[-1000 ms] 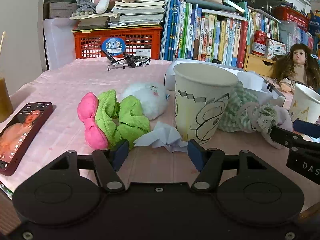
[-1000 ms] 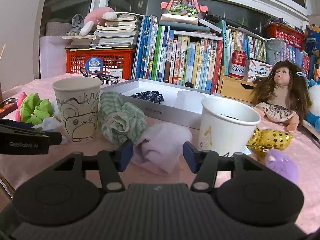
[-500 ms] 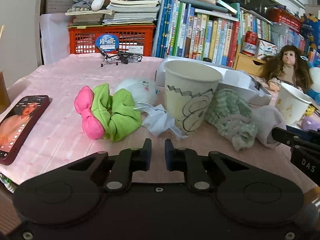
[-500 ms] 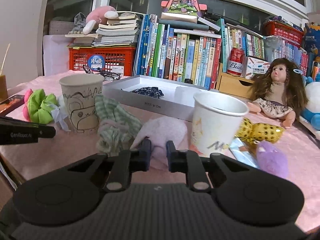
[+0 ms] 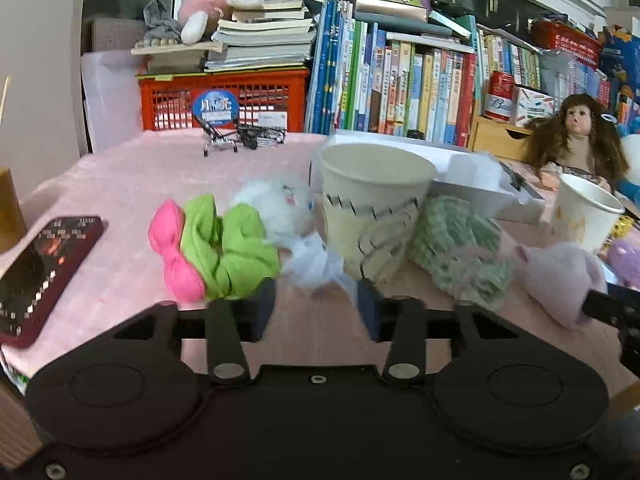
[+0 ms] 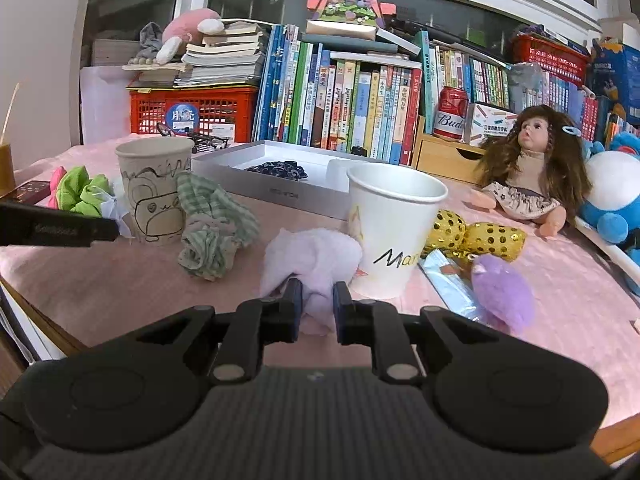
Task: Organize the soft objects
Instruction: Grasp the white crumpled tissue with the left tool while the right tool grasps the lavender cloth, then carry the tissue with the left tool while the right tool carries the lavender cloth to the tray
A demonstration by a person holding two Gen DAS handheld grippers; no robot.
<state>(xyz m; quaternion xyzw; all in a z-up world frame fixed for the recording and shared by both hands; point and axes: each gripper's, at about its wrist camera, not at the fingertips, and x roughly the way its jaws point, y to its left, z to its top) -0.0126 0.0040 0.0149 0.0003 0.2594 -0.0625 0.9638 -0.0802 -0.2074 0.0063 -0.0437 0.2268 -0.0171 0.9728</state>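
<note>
two paper cups (image 6: 155,188) (image 6: 394,232), one doll (image 6: 532,168), one phone (image 5: 38,276)

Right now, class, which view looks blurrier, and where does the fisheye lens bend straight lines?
Left wrist view: softer, with motion smear on the drawn paper cup and white tissue. Right wrist view: crisp; the book spines read clearly. Both bow the window frames near the edges.

left gripper (image 5: 316,310): fingertips motion-blurred, jaws opening, and the crumpled white tissue (image 5: 316,264) between them is smeared. dark red phone (image 5: 36,276): cut by the left edge, screen unreadable. tall doodled paper cup (image 5: 372,216): hides part of the green checked cloth (image 5: 460,252). blue and white plush toy (image 6: 614,200): cut by the right edge.
</note>
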